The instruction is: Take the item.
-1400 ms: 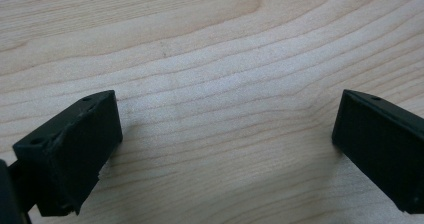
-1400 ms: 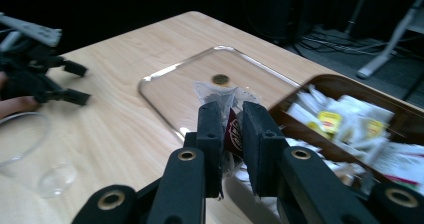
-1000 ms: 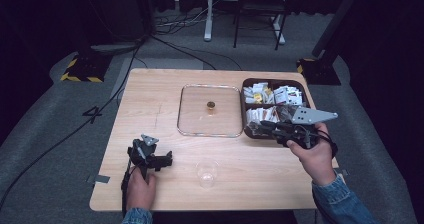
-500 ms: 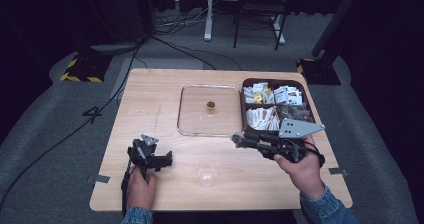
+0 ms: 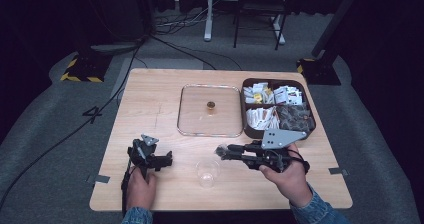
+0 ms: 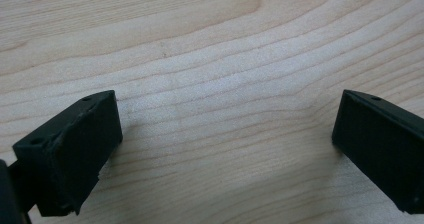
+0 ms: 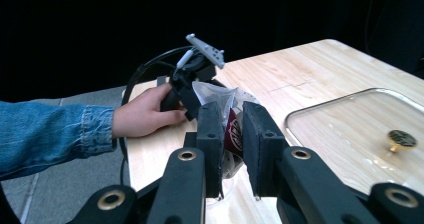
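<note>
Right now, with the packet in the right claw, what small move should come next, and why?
Probably carry the right claw slightly toward the person, until the packet it grips hangs over the cup. In the high view the claw tips sit just beyond the cup, and the cup looks empty.

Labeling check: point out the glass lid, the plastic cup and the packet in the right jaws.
glass lid (image 5: 195, 115): high view, bare glass left of knob.
plastic cup (image 5: 207, 173): high view, middle of cup.
packet (image 7: 231, 129): right gripper view, printed face between jaws.
</note>
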{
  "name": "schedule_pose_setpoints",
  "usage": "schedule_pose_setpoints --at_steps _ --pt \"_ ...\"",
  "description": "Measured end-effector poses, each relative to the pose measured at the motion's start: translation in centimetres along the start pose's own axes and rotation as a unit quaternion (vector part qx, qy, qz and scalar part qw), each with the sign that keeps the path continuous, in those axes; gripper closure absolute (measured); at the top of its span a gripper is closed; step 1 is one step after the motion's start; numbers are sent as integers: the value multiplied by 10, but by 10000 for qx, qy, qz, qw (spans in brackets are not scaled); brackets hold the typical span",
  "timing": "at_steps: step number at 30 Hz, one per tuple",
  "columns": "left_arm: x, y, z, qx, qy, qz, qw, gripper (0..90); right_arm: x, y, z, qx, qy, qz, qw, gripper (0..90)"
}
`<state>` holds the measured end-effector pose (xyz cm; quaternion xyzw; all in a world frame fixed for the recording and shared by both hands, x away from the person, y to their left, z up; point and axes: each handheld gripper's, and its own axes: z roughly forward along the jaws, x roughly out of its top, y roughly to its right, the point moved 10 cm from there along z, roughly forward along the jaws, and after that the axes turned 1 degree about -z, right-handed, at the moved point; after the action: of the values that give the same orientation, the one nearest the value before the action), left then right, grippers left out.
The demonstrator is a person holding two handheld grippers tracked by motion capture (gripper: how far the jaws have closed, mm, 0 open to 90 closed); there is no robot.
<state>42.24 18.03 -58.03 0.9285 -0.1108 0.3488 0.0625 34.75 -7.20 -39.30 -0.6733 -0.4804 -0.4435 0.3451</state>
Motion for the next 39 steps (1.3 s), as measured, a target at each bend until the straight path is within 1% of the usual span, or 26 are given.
schedule_pose_setpoints --at_steps 5,7,10,12,13,14,15,16,19,23,39 --pt "0 0 0 16 -8 -18 10000 0 -2 -4 6 54 -28 -24 10000 791" --pt "0 0 0 17 -8 -17 10000 0 -3 -4 9 54 -41 -33 10000 791" --pt "0 0 0 17 -8 -19 10000 0 -7 -3 18 75 -93 -36 9999 791" --pt "0 0 0 24 -6 -20 10000 0 -8 -4 20 81 -112 -45 9999 791" --pt "0 0 0 24 -7 -16 10000 0 -10 -4 22 90 -141 -58 9998 791" --pt "0 0 0 22 -7 -17 10000 0 -14 -5 29 128 -214 -58 9997 791" --pt "0 0 0 23 -8 -15 10000 0 -14 -5 29 128 -214 -58 9997 791" --pt "0 0 0 21 -7 -18 10000 0 -20 -6 36 162 -294 -66 9994 791" --pt "0 0 0 22 -4 -9 10000 0 -24 -7 40 187 -356 -75 9992 791" --pt "0 0 0 20 -2 -14 10000 0 -35 -11 51 256 -529 -84 9982 791" --pt "0 0 0 17 -8 -18 10000 0 -54 -15 65 303 -848 -158 9958 791"
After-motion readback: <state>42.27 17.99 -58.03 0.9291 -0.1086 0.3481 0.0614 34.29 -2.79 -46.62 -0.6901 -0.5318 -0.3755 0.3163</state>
